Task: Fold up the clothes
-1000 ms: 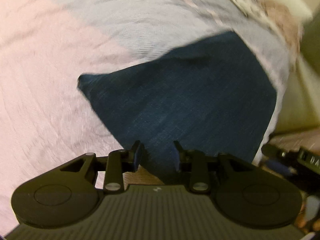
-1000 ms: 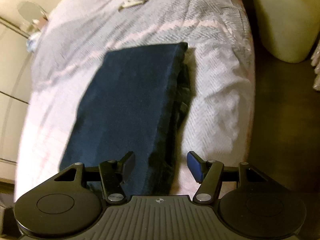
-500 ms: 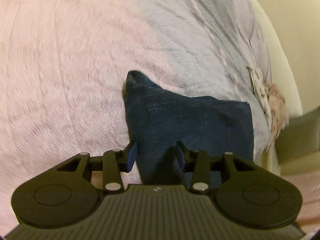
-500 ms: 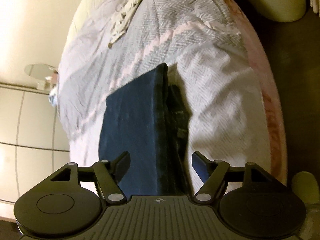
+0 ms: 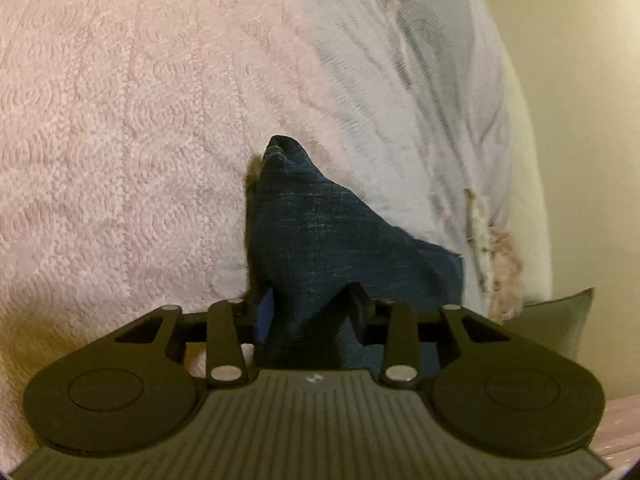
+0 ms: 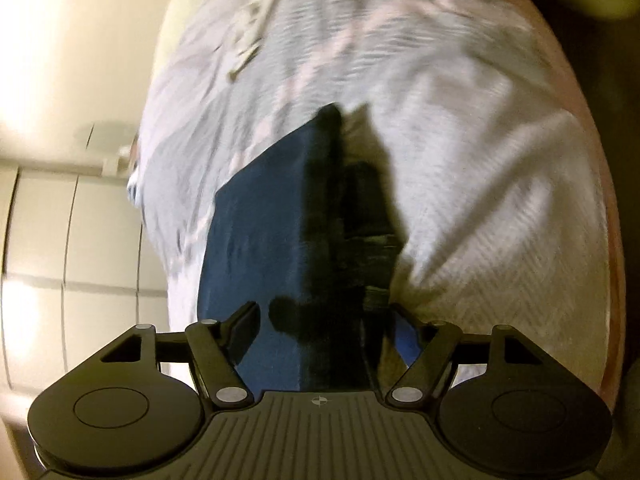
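Between left hand-held gripper (image 5: 310, 316) pads, jeans (image 5: 320, 240) now bunched, closer.

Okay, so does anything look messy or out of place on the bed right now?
Mostly tidy. The folded dark blue garment lies flat, but a darker layer sticks out unevenly along its right edge. Near the bed's far end, a crumpled pale cloth lies unfolded on the bedspread.

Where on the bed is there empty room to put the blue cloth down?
Free: the wide pink blanket left of the dark blue cloth, and the grey striped cover on its other side. Crowded: the far end of the bed, where a crumpled pale garment lies, and around the cloth itself.
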Motion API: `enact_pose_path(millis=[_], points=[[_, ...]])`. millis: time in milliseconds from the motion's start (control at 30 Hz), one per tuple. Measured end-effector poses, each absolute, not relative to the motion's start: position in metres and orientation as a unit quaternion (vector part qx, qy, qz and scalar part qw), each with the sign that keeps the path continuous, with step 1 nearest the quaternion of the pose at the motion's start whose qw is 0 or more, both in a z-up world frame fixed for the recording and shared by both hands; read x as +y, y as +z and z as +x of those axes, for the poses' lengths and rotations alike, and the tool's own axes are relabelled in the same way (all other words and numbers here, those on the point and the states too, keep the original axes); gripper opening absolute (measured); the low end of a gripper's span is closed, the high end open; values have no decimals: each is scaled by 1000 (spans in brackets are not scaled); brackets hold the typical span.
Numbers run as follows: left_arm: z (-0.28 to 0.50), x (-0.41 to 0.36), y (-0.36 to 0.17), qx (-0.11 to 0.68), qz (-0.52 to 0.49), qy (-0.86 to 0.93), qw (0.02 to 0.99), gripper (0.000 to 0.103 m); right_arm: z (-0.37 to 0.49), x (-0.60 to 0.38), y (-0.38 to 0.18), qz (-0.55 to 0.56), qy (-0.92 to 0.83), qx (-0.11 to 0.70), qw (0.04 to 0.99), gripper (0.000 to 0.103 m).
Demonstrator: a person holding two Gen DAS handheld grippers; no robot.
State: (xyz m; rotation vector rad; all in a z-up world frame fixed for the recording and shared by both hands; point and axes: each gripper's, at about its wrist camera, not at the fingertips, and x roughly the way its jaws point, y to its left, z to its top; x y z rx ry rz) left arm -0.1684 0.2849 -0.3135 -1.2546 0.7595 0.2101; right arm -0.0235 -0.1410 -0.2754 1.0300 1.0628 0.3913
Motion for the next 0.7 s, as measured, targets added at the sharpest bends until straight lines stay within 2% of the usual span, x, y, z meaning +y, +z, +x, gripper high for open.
enact_pose_path(millis=[33, 67, 233, 300, 400, 700], points=[[-171, 286, -315, 339, -579, 91, 736, 29, -25, -142, -272, 459, 177, 483, 725, 60], [-174, 287, -316, 331, -587, 86, 734, 29, -26, -145, -269, 458, 175, 483, 725, 58], [-164, 288, -306, 310, -590, 45, 744, 29, -27, -150, -257, 462, 182, 486, 719, 58], [-157, 286, -301, 305, -575, 21, 759, 32, -26, -148, -258, 460, 184, 488, 719, 58], [-150, 287, -315, 332, -561, 44, 757, 33, -27, -146, -269, 465, 172, 502, 709, 58], [-144, 286, -333, 334, -584, 45, 738, 35, -31, -135, -265, 463, 180, 508, 704, 58]])
